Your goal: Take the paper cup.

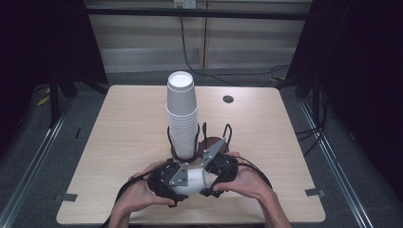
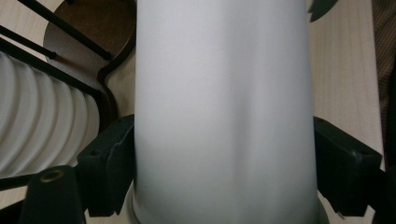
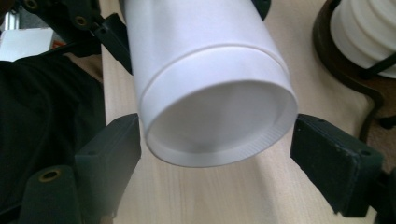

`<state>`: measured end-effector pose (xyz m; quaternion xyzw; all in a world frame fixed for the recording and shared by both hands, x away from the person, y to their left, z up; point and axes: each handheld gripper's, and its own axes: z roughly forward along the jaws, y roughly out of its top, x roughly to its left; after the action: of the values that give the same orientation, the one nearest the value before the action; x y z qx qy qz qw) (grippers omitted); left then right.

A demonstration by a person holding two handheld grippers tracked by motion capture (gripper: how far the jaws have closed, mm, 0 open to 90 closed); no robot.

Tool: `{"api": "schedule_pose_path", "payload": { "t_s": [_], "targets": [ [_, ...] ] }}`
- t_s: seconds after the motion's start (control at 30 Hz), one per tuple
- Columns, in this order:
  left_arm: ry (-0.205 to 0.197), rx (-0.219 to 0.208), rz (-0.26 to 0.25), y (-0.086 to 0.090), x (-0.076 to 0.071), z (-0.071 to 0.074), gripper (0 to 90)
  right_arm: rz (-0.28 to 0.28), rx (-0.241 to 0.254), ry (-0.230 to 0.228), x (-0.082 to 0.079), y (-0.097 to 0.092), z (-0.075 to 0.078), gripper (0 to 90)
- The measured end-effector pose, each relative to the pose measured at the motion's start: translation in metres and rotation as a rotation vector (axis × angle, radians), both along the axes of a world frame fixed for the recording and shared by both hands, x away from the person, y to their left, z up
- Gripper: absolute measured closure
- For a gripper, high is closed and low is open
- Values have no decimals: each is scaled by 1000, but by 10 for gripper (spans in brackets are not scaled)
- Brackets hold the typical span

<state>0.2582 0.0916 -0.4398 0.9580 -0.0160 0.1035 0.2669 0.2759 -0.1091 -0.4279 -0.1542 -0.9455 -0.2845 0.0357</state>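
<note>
A white paper cup (image 1: 195, 179) lies on its side just above the front of the wooden table (image 1: 123, 133), held between both hands. My left gripper (image 1: 184, 182) is shut on it: in the left gripper view (image 2: 224, 163) both black pads press the cup's wall (image 2: 224, 102) near its rim. My right gripper (image 1: 210, 177) meets the cup from the other end. In the right gripper view (image 3: 215, 154) the cup's base end (image 3: 210, 70) faces the camera with a pad touching each side. A faint ridge runs around the cup behind its base.
A tall stack of white cups (image 1: 182, 118) stands upside down in a black wire holder on a brown base (image 1: 212, 144), just beyond the grippers. A dark round hole (image 1: 228, 99) sits at the table's far right. Cables lie on the floor behind the table.
</note>
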Motion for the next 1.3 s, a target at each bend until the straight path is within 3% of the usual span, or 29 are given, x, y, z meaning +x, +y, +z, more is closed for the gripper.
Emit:
{"api": "schedule_pose_path", "payload": {
  "t_s": [0.13, 0.7, 0.9, 1.07, 1.3],
  "targets": [
    [-10, 17, -15, -3, -1, 1, 175, 18, -18, 19, 0, 4, -3, 168],
    [-20, 41, -47, -9, -7, 2, 177, 57, 4, 90, 3, 13, -8, 214],
    [-9, 18, -30, -8, -7, -1, 177, 63, 5, 91, 3, 13, -8, 232],
    [-17, 30, -35, -8, -5, -2, 166, 43, -11, 88, 3, 15, -7, 241],
    [0, -20, -42, -4, -3, 0, 148, 37, 3, 74, 2, 13, -4, 244]
  ]
}}
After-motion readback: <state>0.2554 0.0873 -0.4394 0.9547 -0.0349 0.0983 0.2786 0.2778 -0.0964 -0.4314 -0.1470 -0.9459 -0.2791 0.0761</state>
